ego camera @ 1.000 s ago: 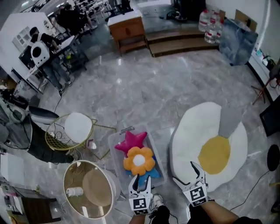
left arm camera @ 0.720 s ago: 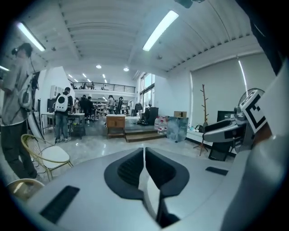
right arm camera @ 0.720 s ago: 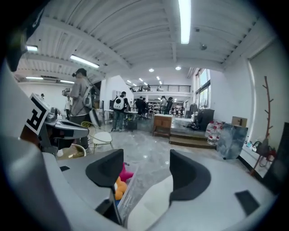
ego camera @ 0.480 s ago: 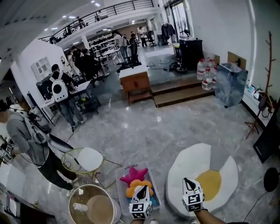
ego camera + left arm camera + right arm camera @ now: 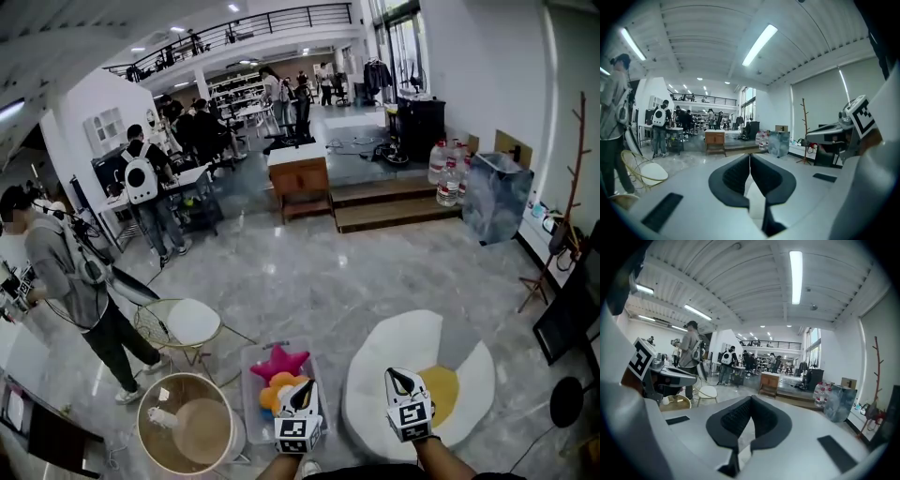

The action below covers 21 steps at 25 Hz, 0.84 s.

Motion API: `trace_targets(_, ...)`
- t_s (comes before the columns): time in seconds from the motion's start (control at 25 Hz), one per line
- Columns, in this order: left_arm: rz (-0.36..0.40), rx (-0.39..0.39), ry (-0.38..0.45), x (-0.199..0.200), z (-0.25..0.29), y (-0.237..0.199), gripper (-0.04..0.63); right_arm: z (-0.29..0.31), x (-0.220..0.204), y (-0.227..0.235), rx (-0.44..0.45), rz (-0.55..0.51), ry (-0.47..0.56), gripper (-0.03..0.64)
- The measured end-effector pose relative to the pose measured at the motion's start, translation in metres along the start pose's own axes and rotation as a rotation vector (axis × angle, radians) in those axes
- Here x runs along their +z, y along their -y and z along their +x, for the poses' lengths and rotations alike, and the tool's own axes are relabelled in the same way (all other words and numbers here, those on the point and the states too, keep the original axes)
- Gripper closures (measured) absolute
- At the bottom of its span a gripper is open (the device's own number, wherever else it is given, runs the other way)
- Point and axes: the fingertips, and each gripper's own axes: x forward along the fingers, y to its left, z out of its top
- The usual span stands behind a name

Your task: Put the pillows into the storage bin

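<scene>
Now jaws of left gripper (image 5: pixel 301 391) meet, empty; right gripper (image 5: pixel 404 380) just closed, empty.

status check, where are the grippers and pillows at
Left gripper, right gripper: shut, empty. Star pillow, flower pillow in storage bin; egg pillow on floor right of it, not yet in. No obstacle between them.

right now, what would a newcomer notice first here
An egg pillow sprawls on the floor, lower right in the head view. Left of it, a clear bin holds a pink star pillow and an orange flower pillow. The left gripper and right gripper are shut and empty.
</scene>
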Motion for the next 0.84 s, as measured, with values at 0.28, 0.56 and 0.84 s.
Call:
trace_targets(0.28, -0.006, 0.002, 0.006, 0.007, -0.010, 0.011, 0.572, -0.012, 0.009, 0.006, 0.008, 0.016, 0.029, 0.606)
trace_targets(0.56, -0.012, 0.036, 0.011, 0.011, -0.014, -0.004, 0.572, -0.004, 0.019, -0.006, 0.048, 0.014, 0.017, 0.606)
trace_targets(0.84, -0.008, 0.039, -0.004, 0.005, -0.026, -0.008, 0.572, 0.005, 0.015, -0.016, 0.053, 0.014, 0.041, 0.606)
